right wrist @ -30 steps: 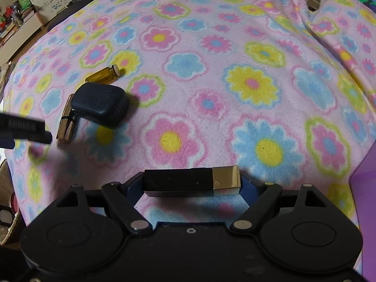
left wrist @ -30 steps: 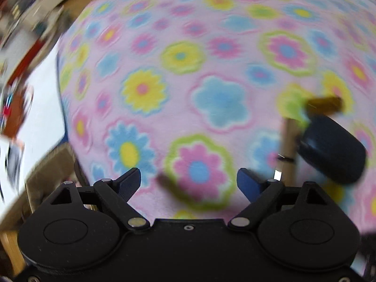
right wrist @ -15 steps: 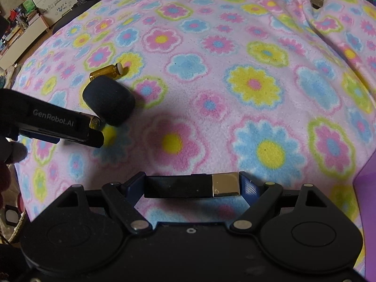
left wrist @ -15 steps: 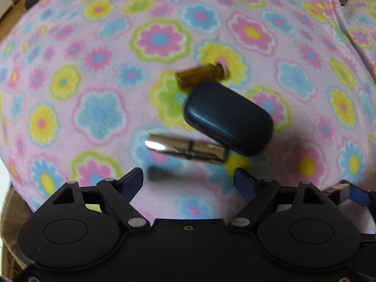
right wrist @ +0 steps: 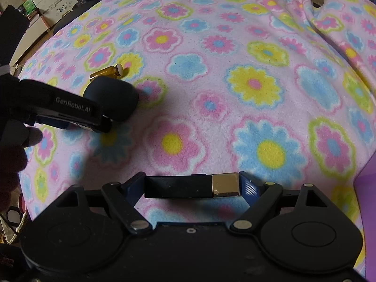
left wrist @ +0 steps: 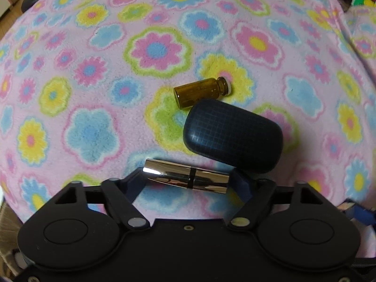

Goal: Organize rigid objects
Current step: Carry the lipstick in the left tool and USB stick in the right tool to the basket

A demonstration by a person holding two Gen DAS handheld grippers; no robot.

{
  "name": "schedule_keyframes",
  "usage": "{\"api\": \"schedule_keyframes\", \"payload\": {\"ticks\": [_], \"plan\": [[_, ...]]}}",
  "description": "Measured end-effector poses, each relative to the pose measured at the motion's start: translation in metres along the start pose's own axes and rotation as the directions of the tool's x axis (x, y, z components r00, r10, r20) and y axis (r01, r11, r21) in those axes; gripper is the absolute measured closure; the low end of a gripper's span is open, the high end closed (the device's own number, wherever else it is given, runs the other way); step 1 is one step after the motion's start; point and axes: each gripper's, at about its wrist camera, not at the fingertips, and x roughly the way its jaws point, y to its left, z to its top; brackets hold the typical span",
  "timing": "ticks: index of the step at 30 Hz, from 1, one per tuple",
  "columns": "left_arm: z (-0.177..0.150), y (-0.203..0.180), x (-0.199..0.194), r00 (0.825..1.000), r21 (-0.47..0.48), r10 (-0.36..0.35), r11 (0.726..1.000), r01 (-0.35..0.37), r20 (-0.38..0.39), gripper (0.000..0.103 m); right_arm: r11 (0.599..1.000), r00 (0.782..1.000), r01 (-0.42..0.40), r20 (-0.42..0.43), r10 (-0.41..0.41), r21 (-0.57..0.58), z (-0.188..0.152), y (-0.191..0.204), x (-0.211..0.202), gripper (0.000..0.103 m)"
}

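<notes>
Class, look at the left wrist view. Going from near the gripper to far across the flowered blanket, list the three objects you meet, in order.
Shiny metallic tube between the closing left gripper jaws → dark blue oval case → amber glass vial.

Home bedroom or living room: flowered fleece blanket (right wrist: 235,54) over soft surface; cluttered shelves (right wrist: 35,7) far left.

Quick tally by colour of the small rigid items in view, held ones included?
Amber glass vial: 1
Dark blue case: 1
Shiny gold tube: 1
Black tube with gold end: 1
Total: 4
</notes>
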Motion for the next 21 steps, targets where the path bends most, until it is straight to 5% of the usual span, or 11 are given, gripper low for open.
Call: {"api": "schedule_keyframes", "payload": {"ticks": [12, 21], "plan": [[-0.041, 0.060, -0.035, 0.999, -0.178, -0.033, 0.984, 0.033, 0.006, 0.035, 0.999, 0.999, 0.037, 0.019, -0.037, -0.014, 0.002, 0.013, -0.014, 0.020], [-0.106, 0.172, -0.083, 0.996, -0.377, 0.076, 0.925, -0.053, 0.047, 0.035, 0.996, 1.000, 0.005, 0.011, -0.004, -0.088, 0.010, 0.084, -0.030, 0.020]]}}
